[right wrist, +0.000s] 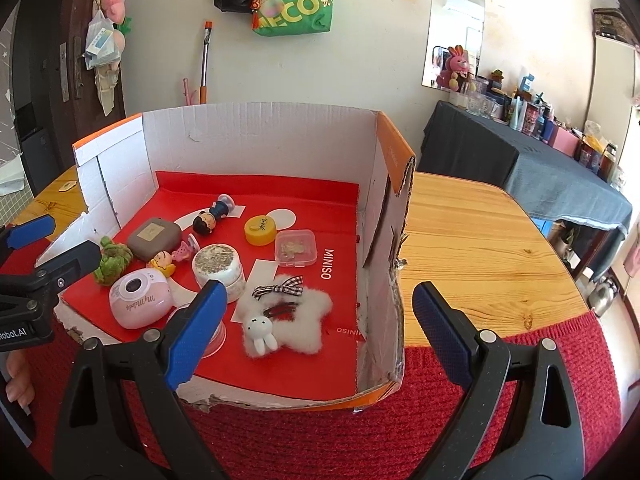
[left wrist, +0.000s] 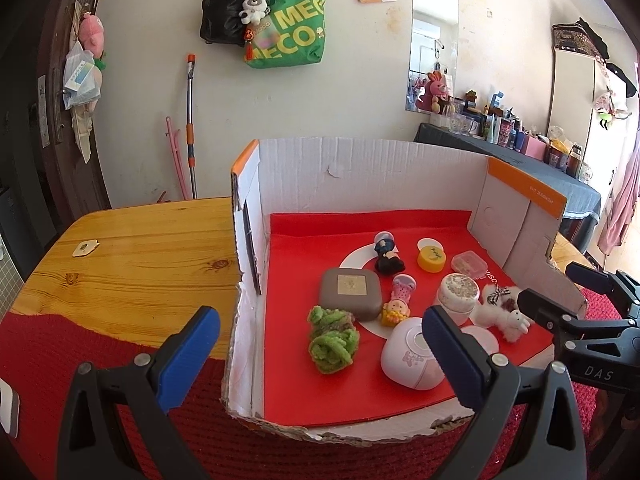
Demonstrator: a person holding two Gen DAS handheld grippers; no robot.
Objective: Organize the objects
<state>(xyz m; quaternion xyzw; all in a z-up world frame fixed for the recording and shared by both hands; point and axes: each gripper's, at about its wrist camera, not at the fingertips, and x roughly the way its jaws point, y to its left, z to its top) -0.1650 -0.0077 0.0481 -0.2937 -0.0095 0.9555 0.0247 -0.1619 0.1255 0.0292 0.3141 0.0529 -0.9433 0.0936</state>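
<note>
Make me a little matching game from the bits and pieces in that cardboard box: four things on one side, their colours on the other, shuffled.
Things:
1. knotted yarn bundle
2. square case with rounded corners
3. round lidded tub
4. star-shaped fluffy clip with a bunny

Colours:
A. white
B. yellow
C. green
D. grey-brown

Pairs: 1-C, 2-D, 3-B, 4-A

All four lie on the red sheet that lines the cardboard box.
</note>
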